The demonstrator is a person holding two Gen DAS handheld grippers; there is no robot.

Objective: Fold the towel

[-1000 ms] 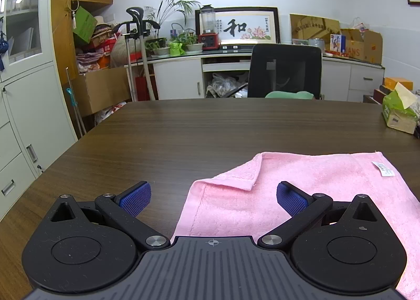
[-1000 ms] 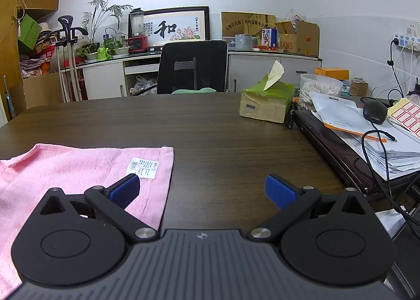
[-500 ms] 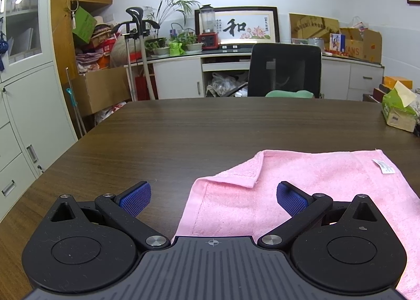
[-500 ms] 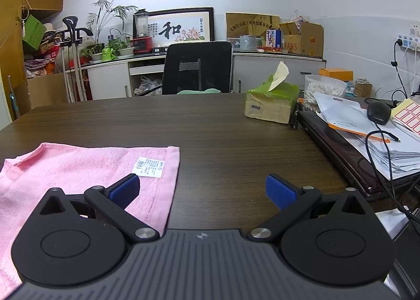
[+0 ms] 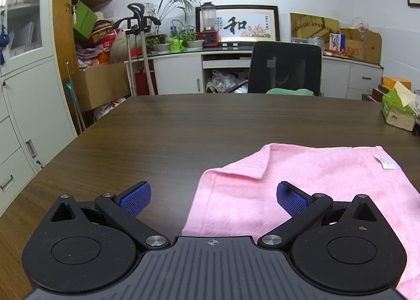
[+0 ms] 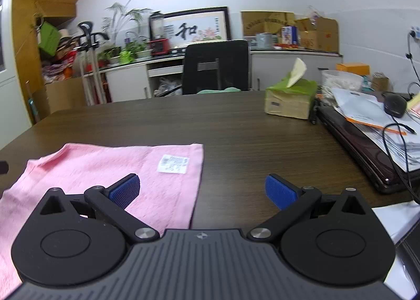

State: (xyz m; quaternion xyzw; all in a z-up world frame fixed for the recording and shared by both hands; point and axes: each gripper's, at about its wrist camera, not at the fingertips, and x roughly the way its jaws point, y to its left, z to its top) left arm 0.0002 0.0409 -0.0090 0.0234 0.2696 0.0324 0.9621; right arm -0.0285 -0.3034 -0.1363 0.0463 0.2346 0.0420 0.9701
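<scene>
Since a second ago my right tongs (image 6: pixel 202 191) have swung left, bringing more pink towel (image 6: pixel 105 168) into view; my left tongs (image 5: pixel 213 198) barely shifted. Spread flat on the bench (image 5: pixel 210 121), the towel runs lengthwise between my tongs, each straddling one short edge. Both sets gape wide, holding nothing. Its far left corner (image 5: pixel 258 166) lies flipped over.

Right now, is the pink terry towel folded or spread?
Spread flat on the dark wooden table; only the pink terry towel's far-left corner is flipped over.
</scene>
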